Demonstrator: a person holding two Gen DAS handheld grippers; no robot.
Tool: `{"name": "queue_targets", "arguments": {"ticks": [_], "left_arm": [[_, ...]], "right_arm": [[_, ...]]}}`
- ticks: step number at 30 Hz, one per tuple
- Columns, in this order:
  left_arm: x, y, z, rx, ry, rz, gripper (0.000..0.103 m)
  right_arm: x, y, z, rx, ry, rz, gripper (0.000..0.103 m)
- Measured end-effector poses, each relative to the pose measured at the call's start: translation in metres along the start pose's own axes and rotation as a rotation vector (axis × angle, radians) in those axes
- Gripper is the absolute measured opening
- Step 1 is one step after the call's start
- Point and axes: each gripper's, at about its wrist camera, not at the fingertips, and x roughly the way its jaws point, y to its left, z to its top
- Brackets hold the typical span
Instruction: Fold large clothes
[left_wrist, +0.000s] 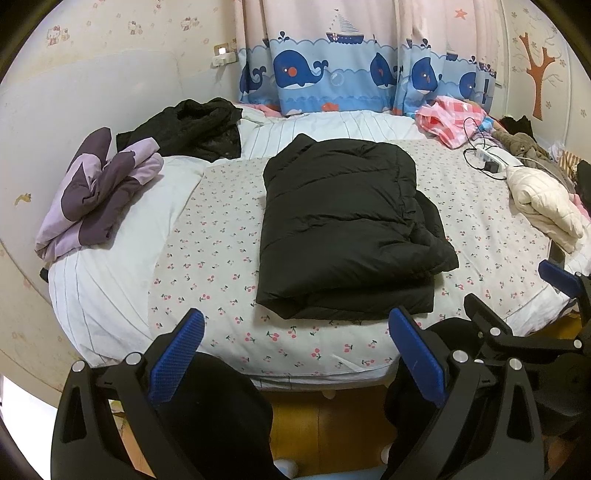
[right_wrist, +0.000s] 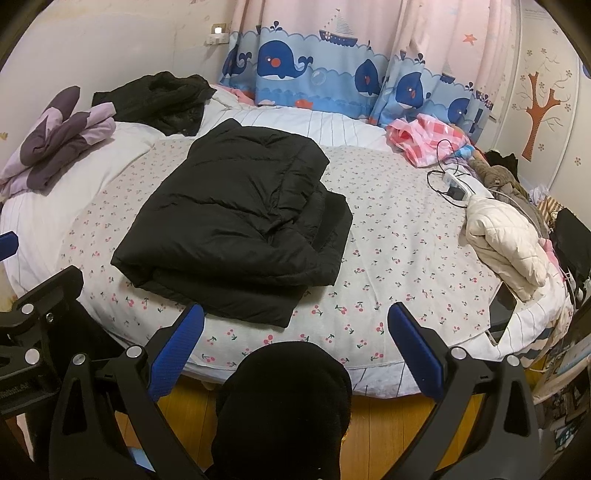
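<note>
Left wrist view: black puffer jacket (left_wrist: 343, 229) lies folded on the bed (left_wrist: 221, 258), and my left gripper (left_wrist: 295, 347) hangs spread wide and empty, well short of it.

Right wrist view: my right gripper (right_wrist: 295, 343) gapes empty too. I'd judge squaring the loose right-hand layers remains; pinch edges, not padding.

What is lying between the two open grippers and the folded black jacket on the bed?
Nothing visible. Only bare cherry-print sheet separates the left gripper and right gripper from the black jacket. The cream jacket lies aside, to the right.
</note>
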Motion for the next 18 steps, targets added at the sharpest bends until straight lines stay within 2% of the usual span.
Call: {"name": "queue_targets", "arguments": {"ticks": [3,7,13,18], "left_arm": [[0.000,-0.001,0.000,-0.012,0.008,-0.006,0.096],[0.003,0.001,-0.003,-0.048,0.031,-0.054,0.096],[-0.005,-0.002,-0.006,-0.037,-0.011,-0.018,0.096],[-0.001,0.002,-0.008,-0.068,0.029,-0.039,0.096]], "right_arm": [[0.000,0.000,0.000,0.001,0.000,-0.002,0.096],[0.004,-0.002,-0.001,-0.002,0.006,0.007,0.096],[0.003,-0.005,-0.003,-0.015,-0.002,0.012,0.096],[-0.001,-0.010,-0.002,-0.014,-0.008,0.008,0.096]]}}
